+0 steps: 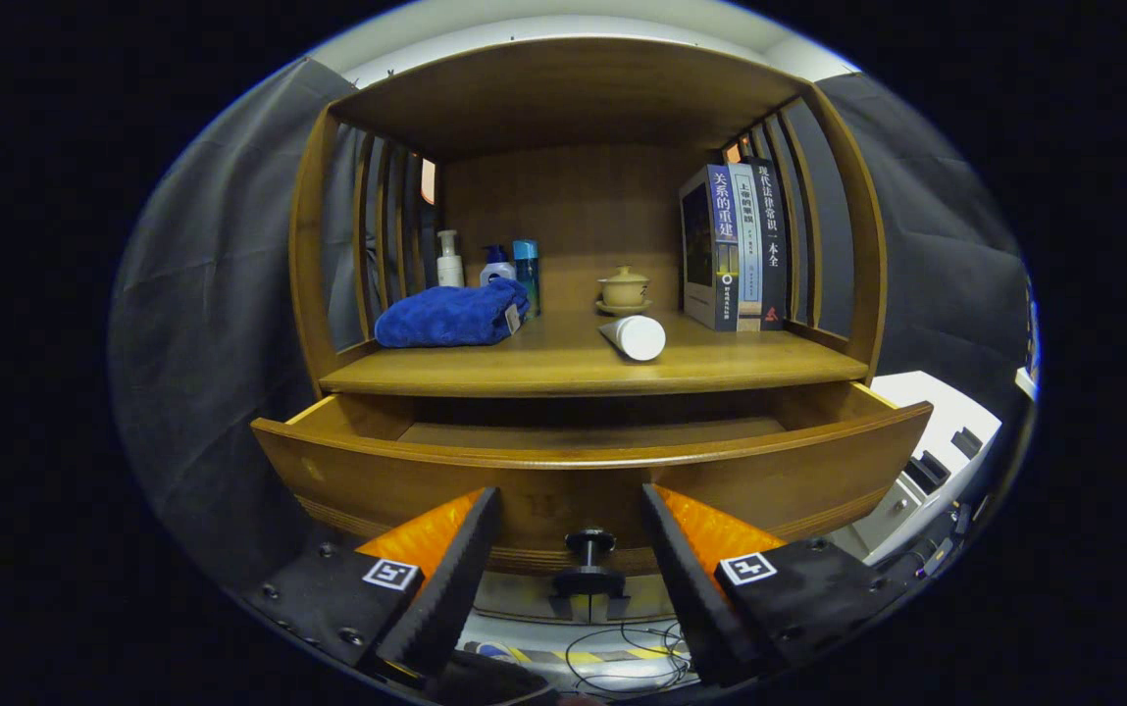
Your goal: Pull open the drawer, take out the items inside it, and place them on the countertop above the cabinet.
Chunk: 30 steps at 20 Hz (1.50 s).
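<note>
A wooden cabinet stands ahead with its drawer (583, 480) pulled out toward me. The drawer's floor shows only partly past the front panel, and what lies inside is hidden. A small dark knob (589, 542) sticks out of the drawer front, low in the middle. My gripper (571, 505) is open, its fingers spread to either side of the knob and close to the drawer front, touching nothing. On the countertop (563, 368) above the drawer lie a folded blue towel (450, 315) at the left and a white tube (634, 336) on its side near the middle.
At the back of the countertop stand three bottles (485, 265), a small lidded cup on a saucer (624, 288) and three upright books (740, 250) at the right. Slatted wooden sides and a top board enclose the shelf. Grey equipment (926, 471) sits to the right, cables below.
</note>
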Motion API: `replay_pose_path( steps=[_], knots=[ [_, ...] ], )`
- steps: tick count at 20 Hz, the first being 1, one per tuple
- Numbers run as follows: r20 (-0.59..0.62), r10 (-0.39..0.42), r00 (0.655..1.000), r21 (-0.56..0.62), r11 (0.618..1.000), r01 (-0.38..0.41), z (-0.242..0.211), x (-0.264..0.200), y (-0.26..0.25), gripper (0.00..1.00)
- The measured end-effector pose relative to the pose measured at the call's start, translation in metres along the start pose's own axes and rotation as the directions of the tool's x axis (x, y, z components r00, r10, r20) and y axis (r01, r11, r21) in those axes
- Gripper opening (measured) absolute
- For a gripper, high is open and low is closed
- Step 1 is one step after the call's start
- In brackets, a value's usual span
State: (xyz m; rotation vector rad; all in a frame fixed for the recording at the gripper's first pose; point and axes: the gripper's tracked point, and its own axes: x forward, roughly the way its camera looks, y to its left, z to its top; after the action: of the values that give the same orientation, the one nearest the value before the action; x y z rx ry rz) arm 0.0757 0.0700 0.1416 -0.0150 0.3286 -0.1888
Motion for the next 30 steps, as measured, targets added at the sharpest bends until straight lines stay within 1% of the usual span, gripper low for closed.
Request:
replay_pose_path(
  steps=[5,11,19,22,25,28,30],
  knots=[
    [0.014,-0.026,1.0,0.018,1.0,0.026,0.008,0.03,-0.001,0.96],
    [0.014,-0.052,0.999,0.022,0.998,0.051,0.015,0.051,-0.003,0.96],
    [0.015,-0.063,0.998,0.027,0.998,0.062,0.02,0.078,-0.002,0.96],
    [0.025,-0.065,0.998,0.008,0.998,0.065,0.018,0.076,0.0,0.96],
    [0.039,-0.043,0.998,-0.016,0.999,0.044,0.019,0.072,0.0,0.97],
    [0.055,-0.012,0.998,0.014,1.0,0.011,0.024,0.054,0.005,0.97],
    [0.092,0.007,0.996,0.018,1.0,-0.009,0.033,0.036,0.01,0.97]
  ],
)
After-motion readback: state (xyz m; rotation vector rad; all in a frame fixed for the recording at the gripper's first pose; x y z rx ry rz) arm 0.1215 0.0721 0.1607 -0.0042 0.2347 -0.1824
